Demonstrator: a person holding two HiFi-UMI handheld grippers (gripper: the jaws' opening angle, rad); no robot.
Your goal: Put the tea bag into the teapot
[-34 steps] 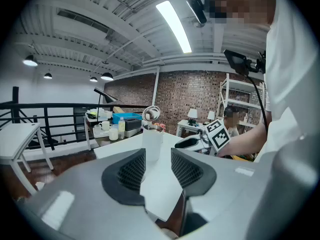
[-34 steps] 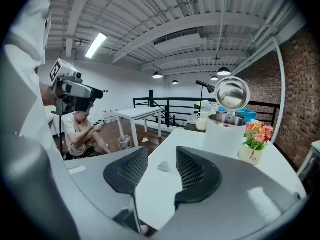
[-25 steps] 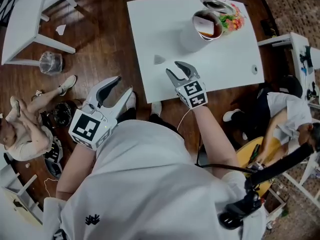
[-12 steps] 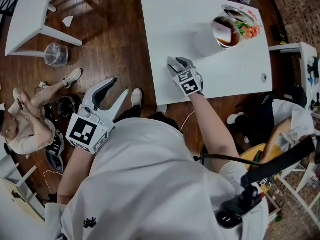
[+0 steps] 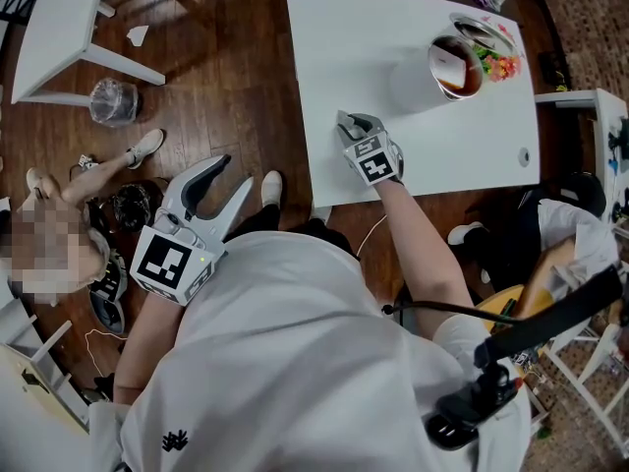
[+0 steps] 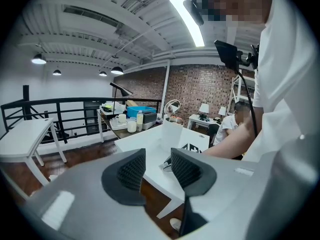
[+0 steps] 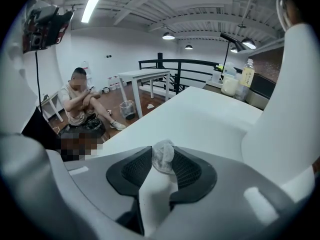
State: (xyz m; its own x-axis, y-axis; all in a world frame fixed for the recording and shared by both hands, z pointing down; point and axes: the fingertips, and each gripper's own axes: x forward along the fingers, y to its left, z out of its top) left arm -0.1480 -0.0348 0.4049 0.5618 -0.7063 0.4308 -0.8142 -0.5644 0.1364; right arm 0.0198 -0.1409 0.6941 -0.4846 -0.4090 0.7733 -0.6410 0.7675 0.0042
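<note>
The tea bag [image 7: 163, 156] is being pinched between the pads of the right gripper [image 5: 352, 122], whose jaws are closing on it, low over the worktop [image 5: 334, 57]. The teapot [image 5: 418, 82] is standing ahead and rightward of it, well apart. The left gripper [image 5: 221, 177] is being held wide and empty, farther from the teapot.

right claw [image 5: 356, 123]: a second ago at the near edge of the counter [image 5: 432, 146]; now further in over the white top.
its jaws: then spread wide and empty; now closing, the tea bag [image 7: 163, 155] between the pads.
tea bag: earlier bare on the counter, up-left of the claw; now covered by it in the head view.
framing: counter and teapot [image 5: 415, 85] sit nearer the upper right.
</note>
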